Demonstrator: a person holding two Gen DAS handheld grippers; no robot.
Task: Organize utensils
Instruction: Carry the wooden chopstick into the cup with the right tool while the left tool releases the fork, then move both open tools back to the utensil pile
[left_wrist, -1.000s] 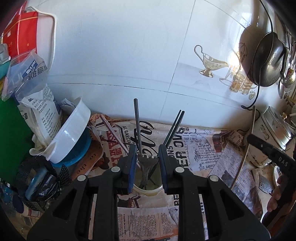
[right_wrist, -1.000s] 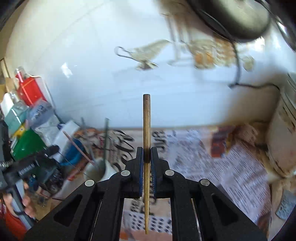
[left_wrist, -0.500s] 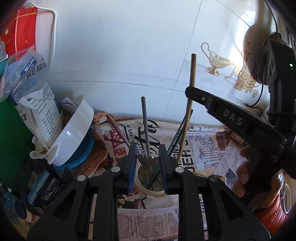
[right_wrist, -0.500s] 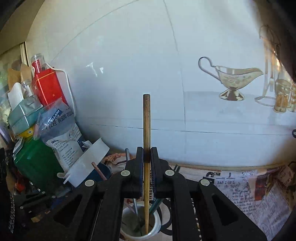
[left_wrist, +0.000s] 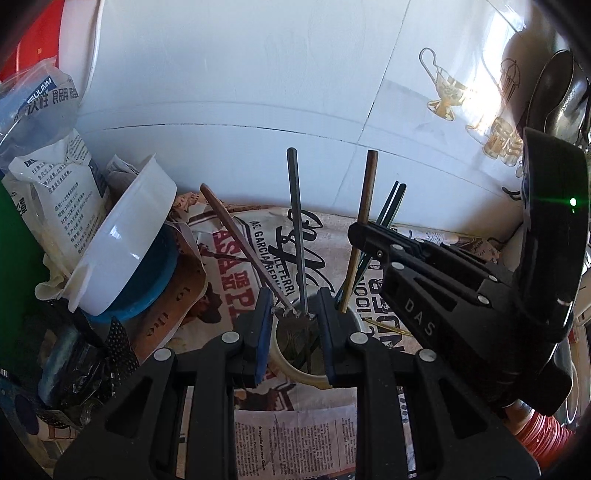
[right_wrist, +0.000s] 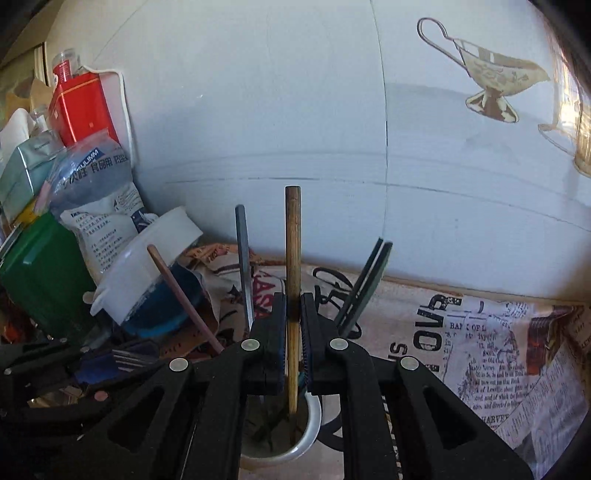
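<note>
A white cup (left_wrist: 295, 369) stands on newspaper and holds a grey-handled utensil (left_wrist: 295, 221), a dark brown stick (left_wrist: 236, 236) and two dark green chopsticks (left_wrist: 388, 206). My left gripper (left_wrist: 293, 325) straddles the cup's rim, its pads close beside the grey utensil's base. My right gripper (right_wrist: 293, 325) is shut on a brown wooden chopstick (right_wrist: 293, 251), held upright with its lower end inside the cup (right_wrist: 306, 435). In the left wrist view the right gripper (left_wrist: 364, 236) comes in from the right, holding that chopstick (left_wrist: 365, 206).
A tilted white tub on a blue lid (left_wrist: 125, 243), food bags (left_wrist: 55, 192) and a green box (right_wrist: 40, 269) crowd the left. A white tiled wall (left_wrist: 258, 92) is close behind. A dark pan (left_wrist: 554, 92) hangs at the right. Newspaper (right_wrist: 498, 362) covers the counter.
My right gripper has come in from the right and lowered the brown chopstick into the cup. The left gripper has stayed at the cup.
</note>
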